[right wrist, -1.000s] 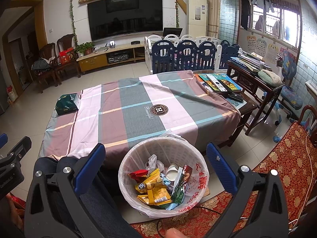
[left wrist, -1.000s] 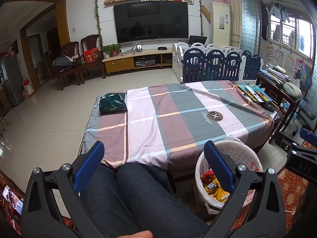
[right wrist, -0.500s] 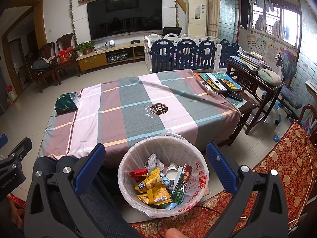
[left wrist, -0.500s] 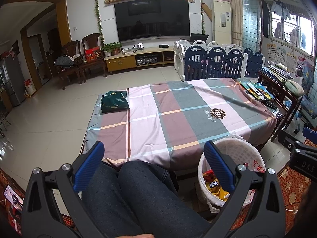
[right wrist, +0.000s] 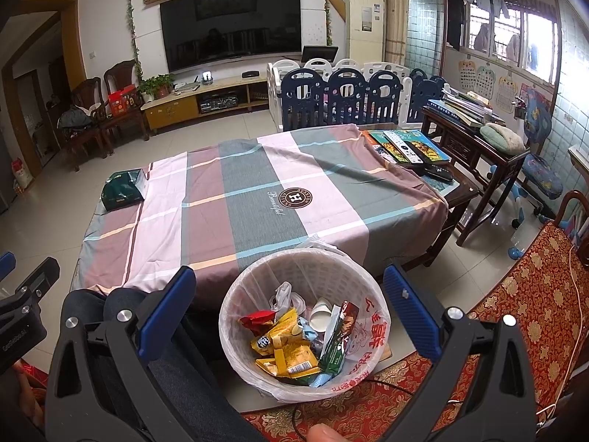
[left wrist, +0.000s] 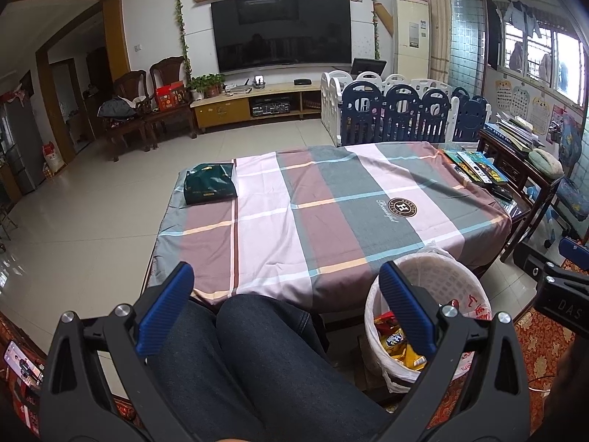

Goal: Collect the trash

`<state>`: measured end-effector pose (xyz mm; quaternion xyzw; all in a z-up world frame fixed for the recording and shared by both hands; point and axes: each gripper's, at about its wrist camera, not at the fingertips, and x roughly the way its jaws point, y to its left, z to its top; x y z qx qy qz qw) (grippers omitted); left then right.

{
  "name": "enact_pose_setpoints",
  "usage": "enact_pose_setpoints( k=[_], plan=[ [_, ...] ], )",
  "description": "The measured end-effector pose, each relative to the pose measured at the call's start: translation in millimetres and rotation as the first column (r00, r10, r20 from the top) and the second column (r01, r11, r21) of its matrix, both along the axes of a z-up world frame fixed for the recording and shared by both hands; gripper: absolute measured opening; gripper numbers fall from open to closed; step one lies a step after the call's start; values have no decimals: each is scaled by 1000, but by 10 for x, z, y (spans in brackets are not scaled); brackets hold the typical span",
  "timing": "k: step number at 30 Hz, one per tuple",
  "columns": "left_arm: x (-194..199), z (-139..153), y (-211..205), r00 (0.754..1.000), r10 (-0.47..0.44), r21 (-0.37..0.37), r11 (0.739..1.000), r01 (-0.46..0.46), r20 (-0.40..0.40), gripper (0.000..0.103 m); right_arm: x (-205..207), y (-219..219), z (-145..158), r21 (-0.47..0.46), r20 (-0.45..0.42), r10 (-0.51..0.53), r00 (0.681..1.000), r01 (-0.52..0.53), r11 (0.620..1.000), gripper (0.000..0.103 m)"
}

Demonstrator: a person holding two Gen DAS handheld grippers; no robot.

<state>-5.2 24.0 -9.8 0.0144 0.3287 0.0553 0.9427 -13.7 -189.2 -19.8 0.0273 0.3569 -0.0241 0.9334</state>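
Nothing has shifted over the last second: both the left tongs (left wrist: pixel 286 301) and the right tongs (right wrist: pixel 289 305) hang spread wide and empty, so collecting looks finished. Only the right view shows the wrappers (right wrist: pixel 294 346) filling the bin (right wrist: pixel 371 280); the desk (right wrist: pixel 257 199) beyond carries 1 green pack (right wrist: pixel 123 188).

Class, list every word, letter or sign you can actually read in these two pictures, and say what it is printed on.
"Beautiful": on the plaid tablecloth, beside its round emblem.
"H": centre of that emblem; its ring lettering is too small.
"DAS": on the right gripper body, cut off.
Red characters on the bin liner: not legible.
Snack wrappers, wall charts, books: too small.
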Motion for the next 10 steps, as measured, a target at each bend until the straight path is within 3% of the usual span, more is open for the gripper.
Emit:
enact_pose_setpoints(
  k=[4,7,9,10],
  plan=[
    [22,-16,124,1000,6,-60,998,-5,17,100,-5,26,0,22,15,23,1000,-24,999,100],
    [186,-174,242,999,49,-41,998,-50,-19,100,-128,218,131,56,117,147,982,-154,986,100],
    [382,-376,345,995,83,-22,996,-85,-60,100,-269,473,220,92,202,314,928,-337,937,100],
    [510,-512,395,992,97,-10,995,-99,-85,100,-331,637,249,96,230,403,886,-433,896,100]
  ],
)
